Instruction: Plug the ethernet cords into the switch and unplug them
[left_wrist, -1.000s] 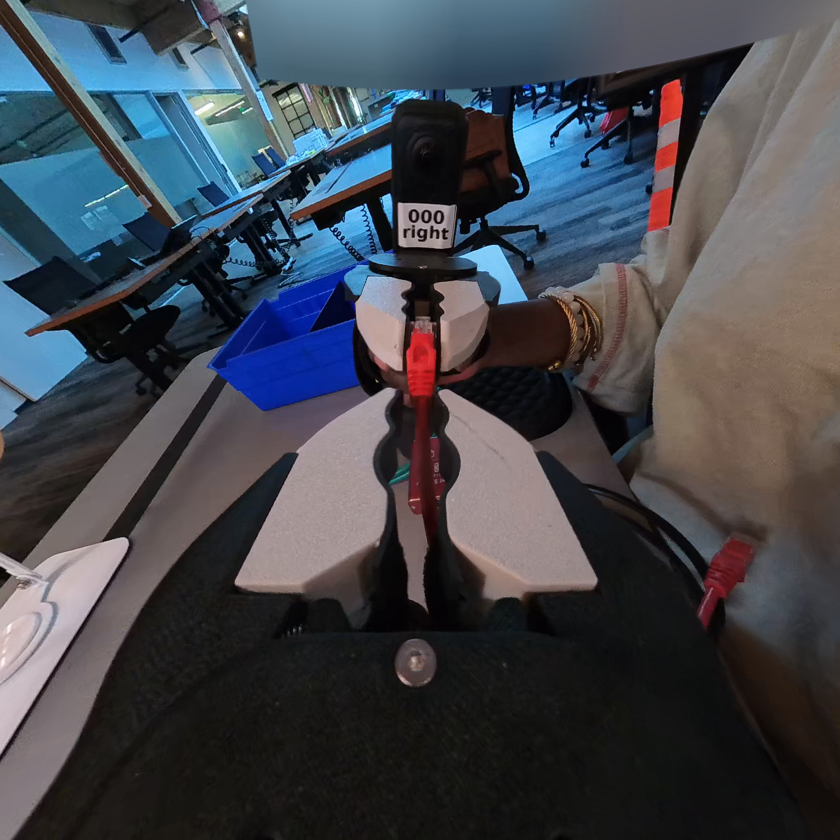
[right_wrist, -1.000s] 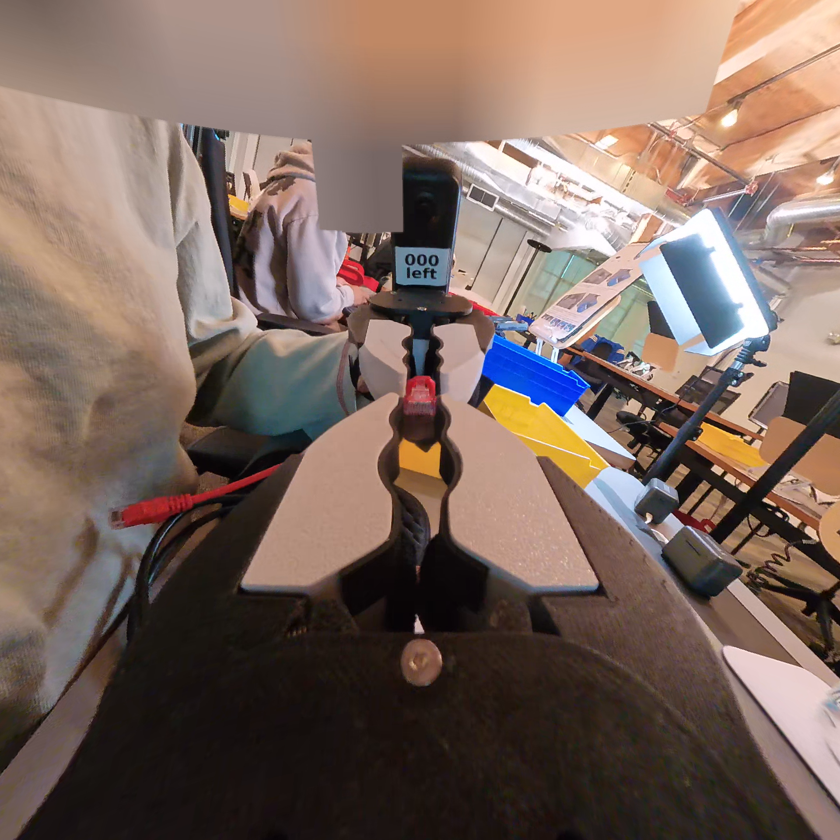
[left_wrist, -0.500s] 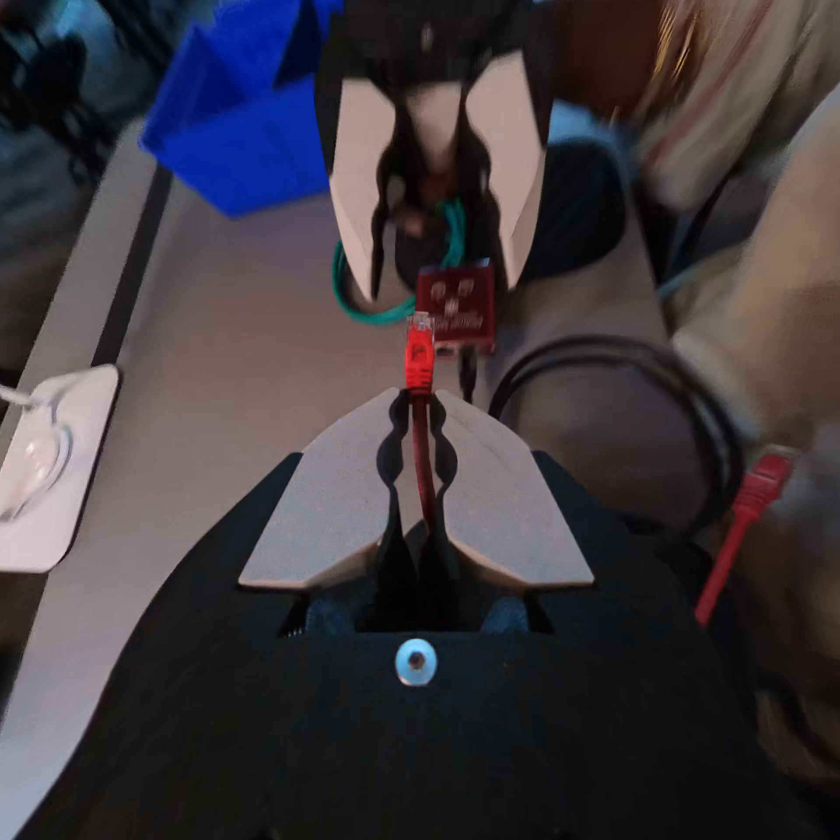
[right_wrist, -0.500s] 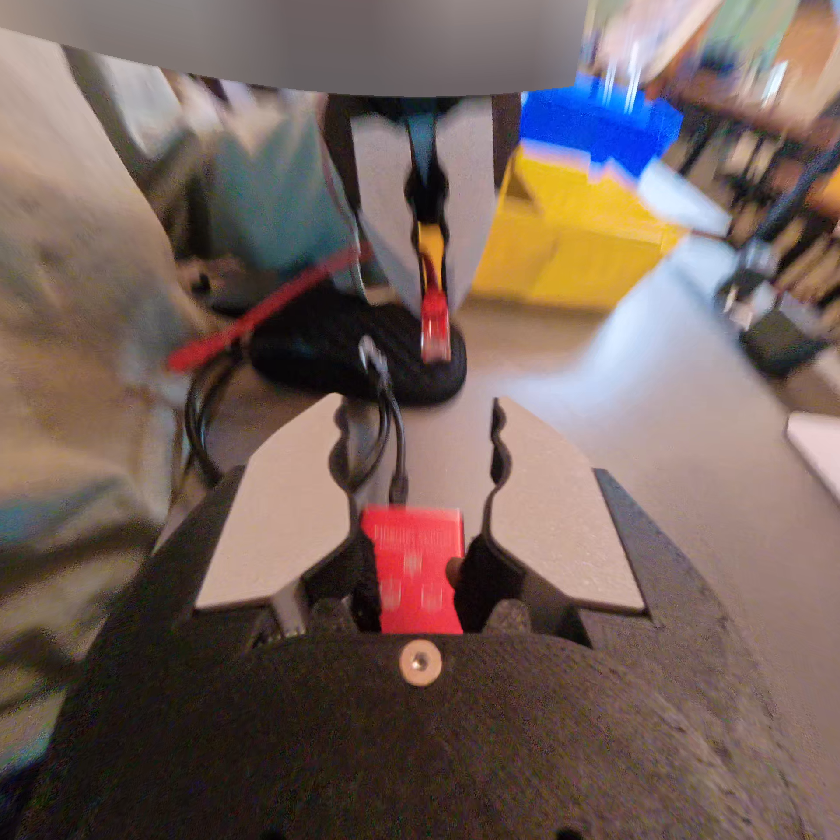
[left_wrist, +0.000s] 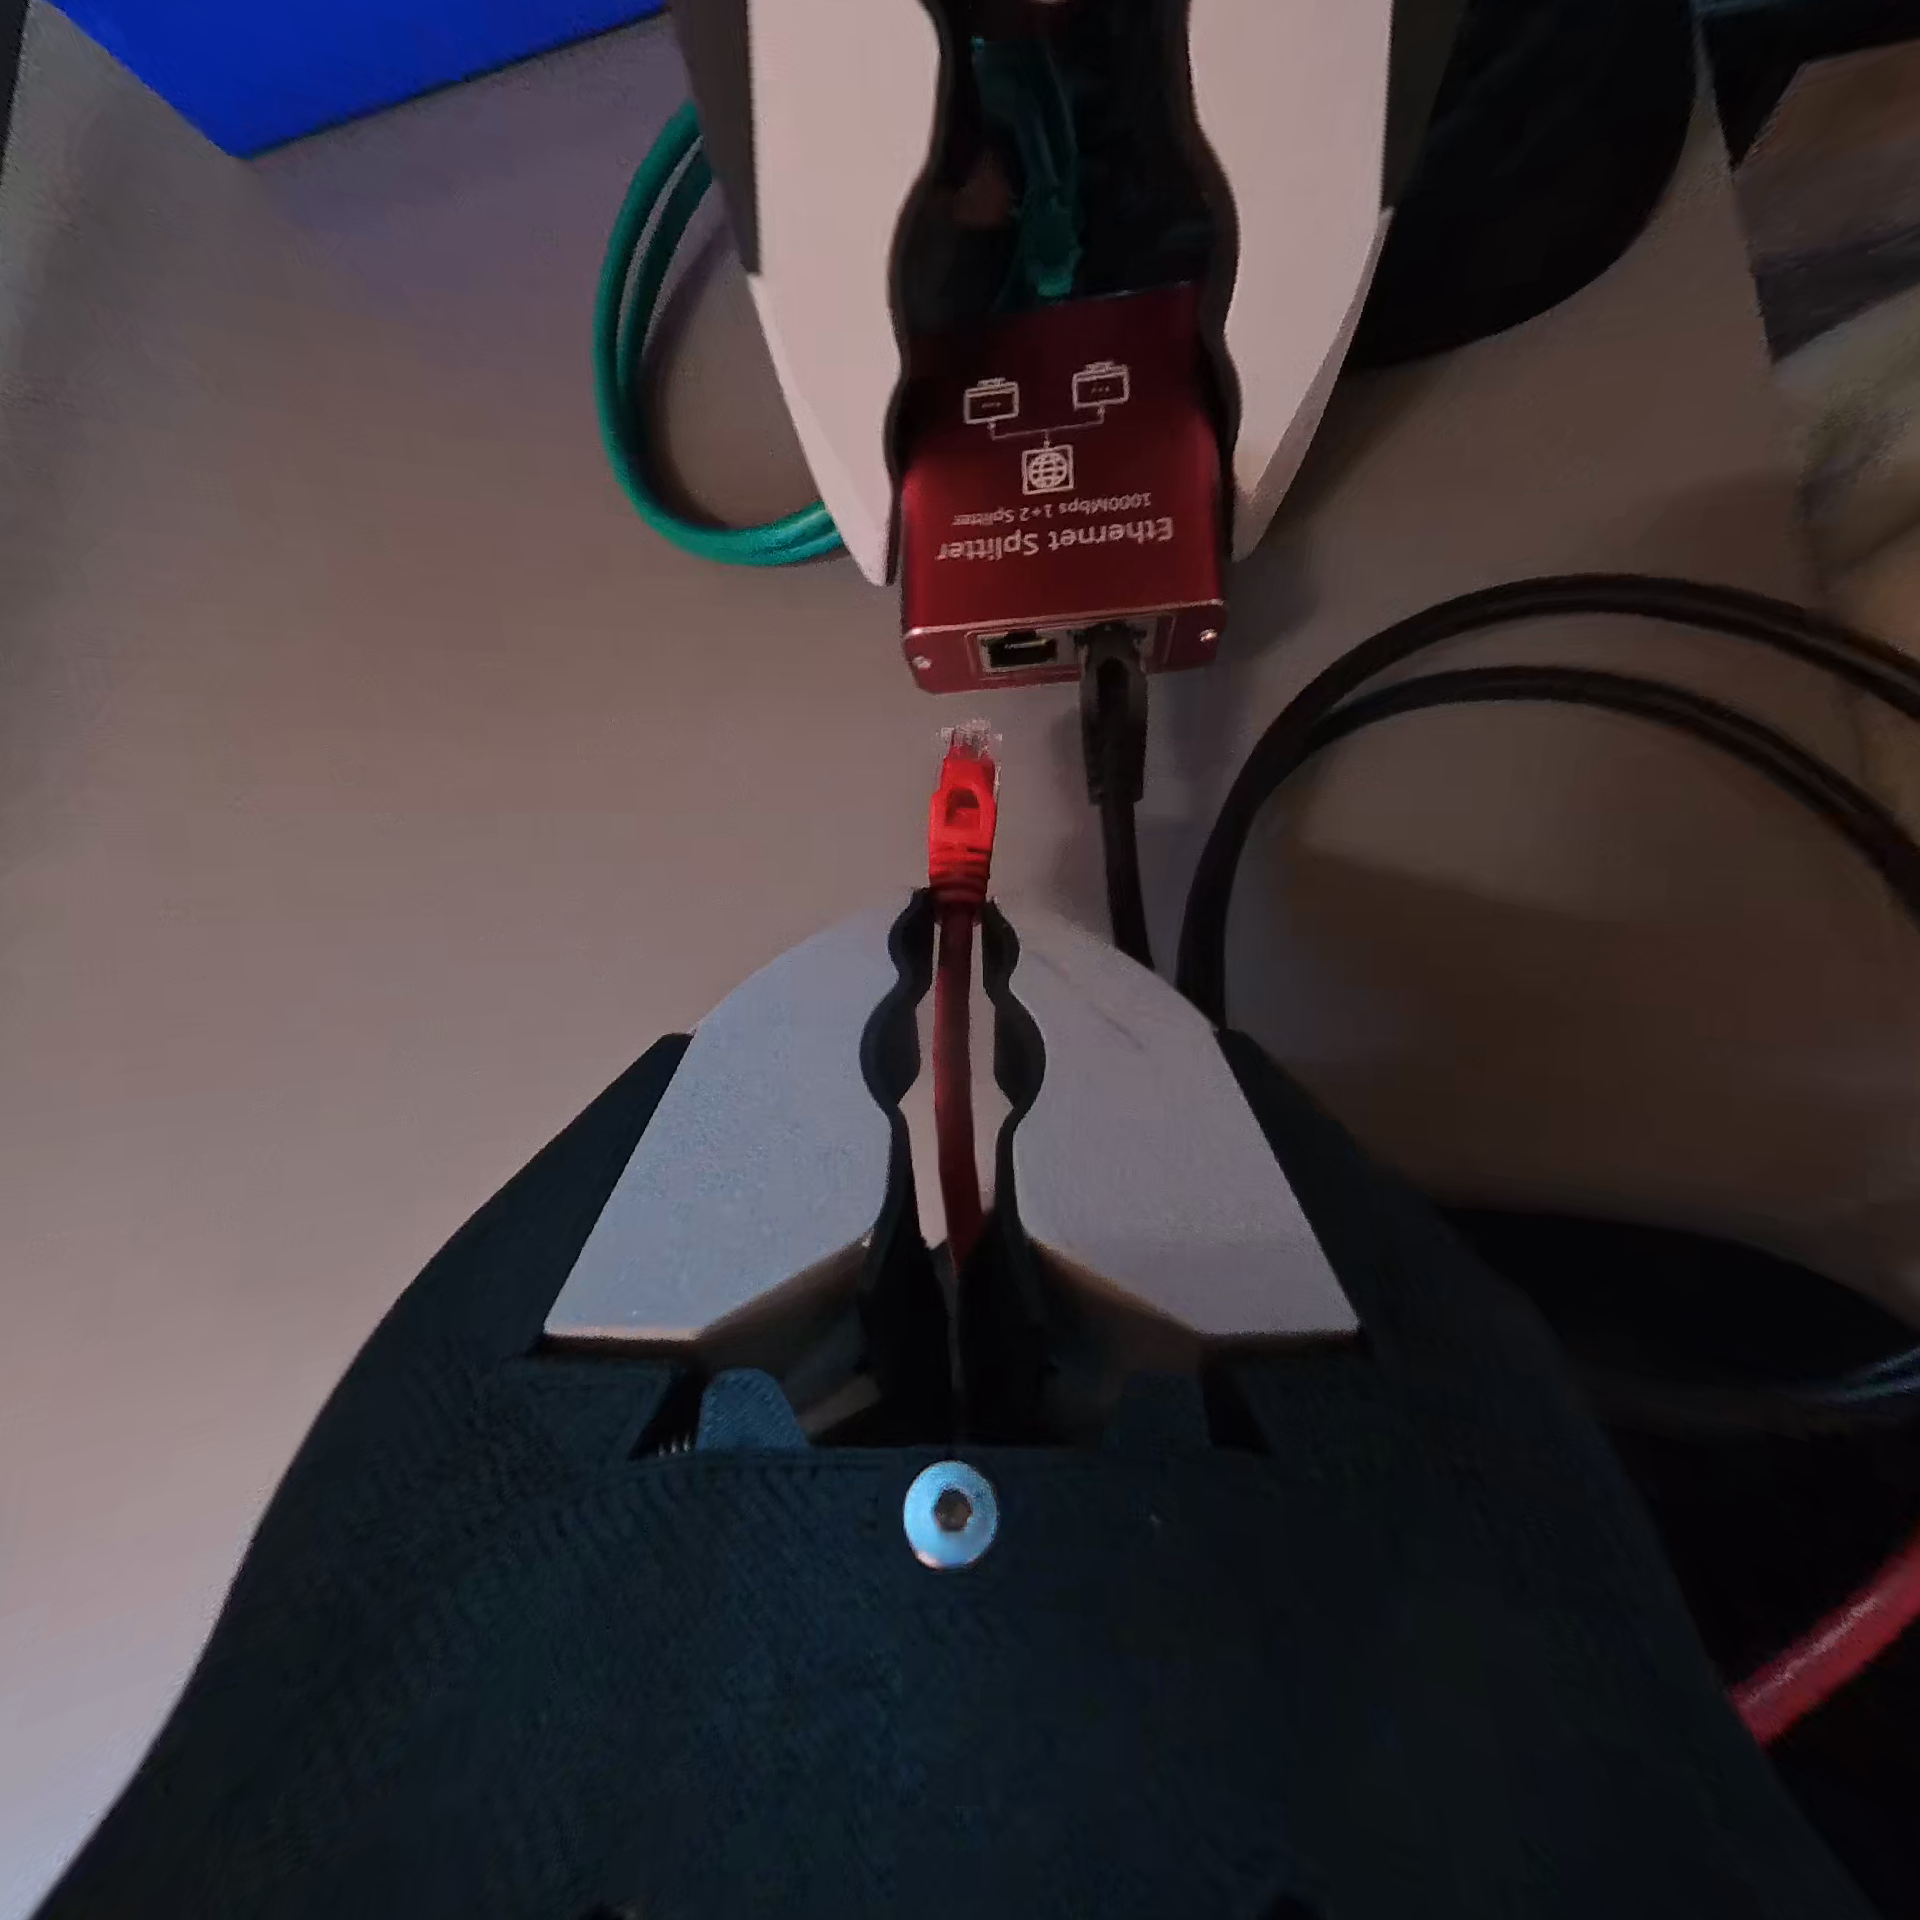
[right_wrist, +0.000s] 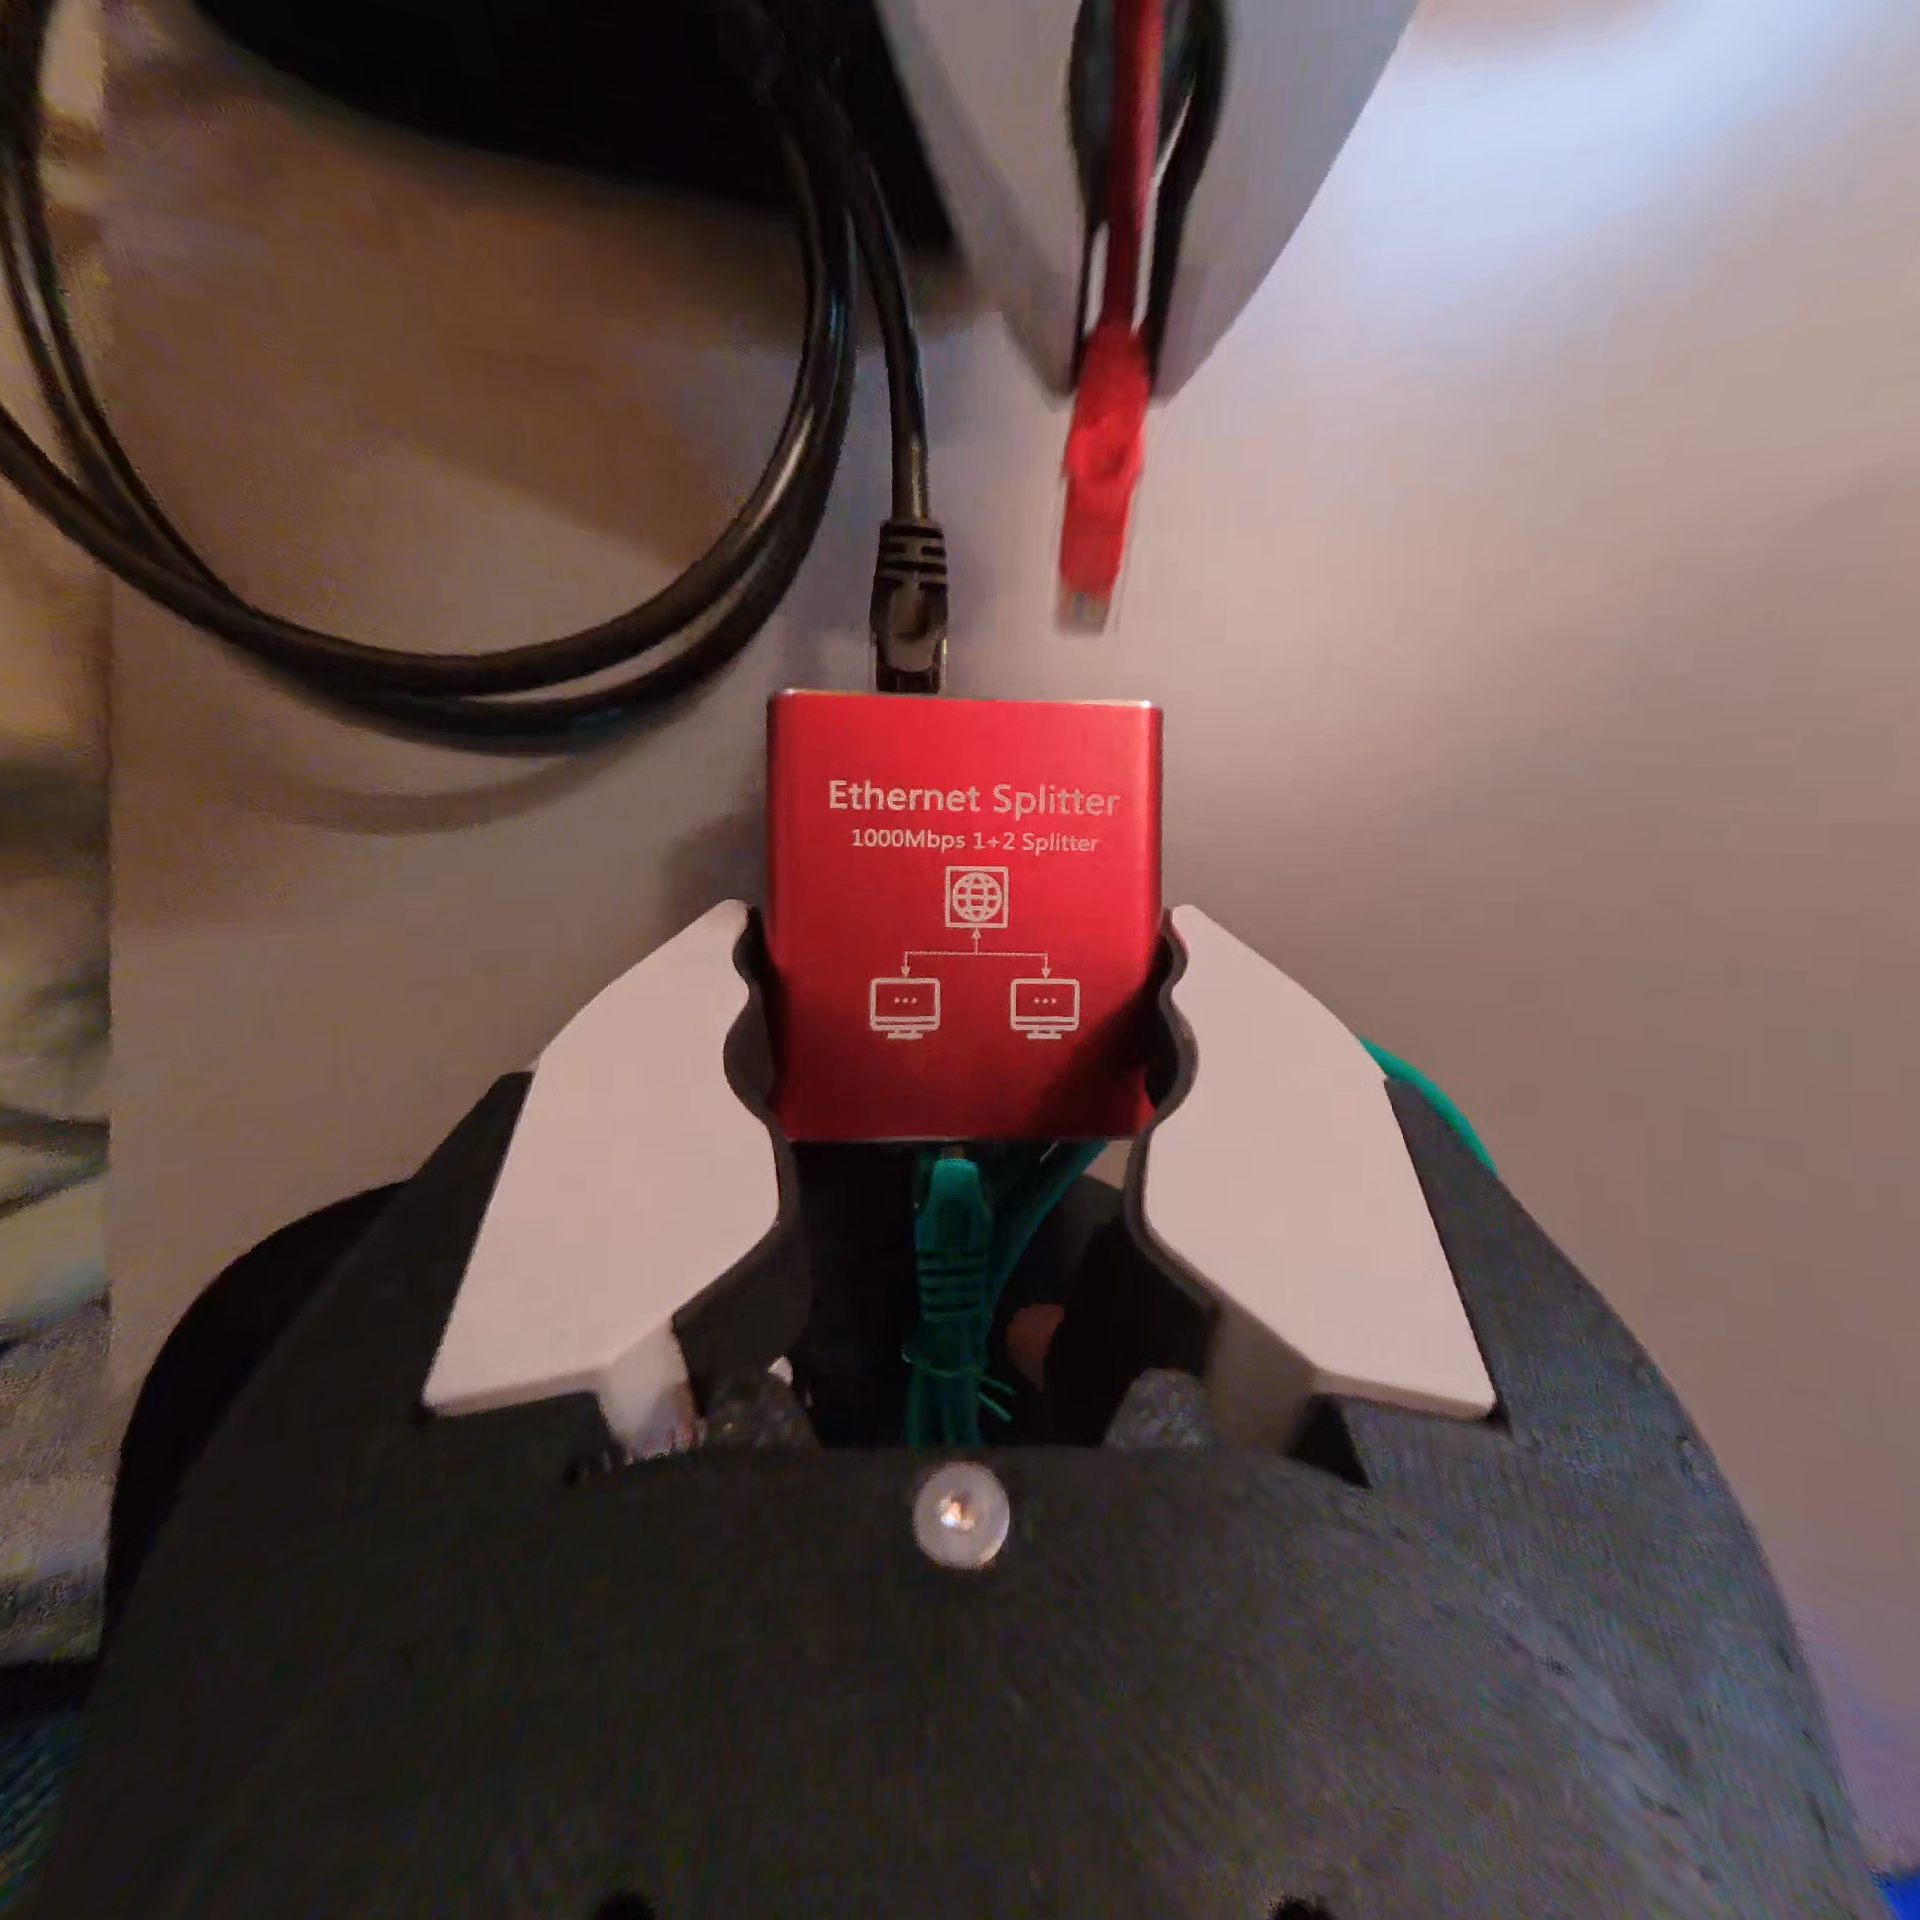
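The small red metal switch (right_wrist: 966, 914) lies on the grey table, and my right gripper (right_wrist: 961, 925) is shut on its two sides. A green cord (right_wrist: 951, 1226) is plugged into its near end and a black cord (right_wrist: 912, 603) into its far end. In the left wrist view my left gripper (left_wrist: 951, 914) is shut on a red ethernet cord. The cord's plug (left_wrist: 966, 821) sticks out past the fingertips, a short gap from the empty port (left_wrist: 1023, 652) of the switch (left_wrist: 1055, 540). The black cord's plug (left_wrist: 1112, 717) fills the port beside it.
The black cord loops on the table (left_wrist: 1558, 727) to the right of the switch. Green cord coils (left_wrist: 665, 416) lie to its left. A blue bin (left_wrist: 312, 62) stands at the far left and a dark pad (left_wrist: 1507, 208) at the far right. Another stretch of red cord (left_wrist: 1849, 1662) lies at the lower right. The gap from one gripper's tips to the other's is roughly 8 cm.
Both grippers came down from mid-air to the table. My right gripper let go of the red plug, opened and closed on the switch. My left gripper brought the red plug close to the empty port.
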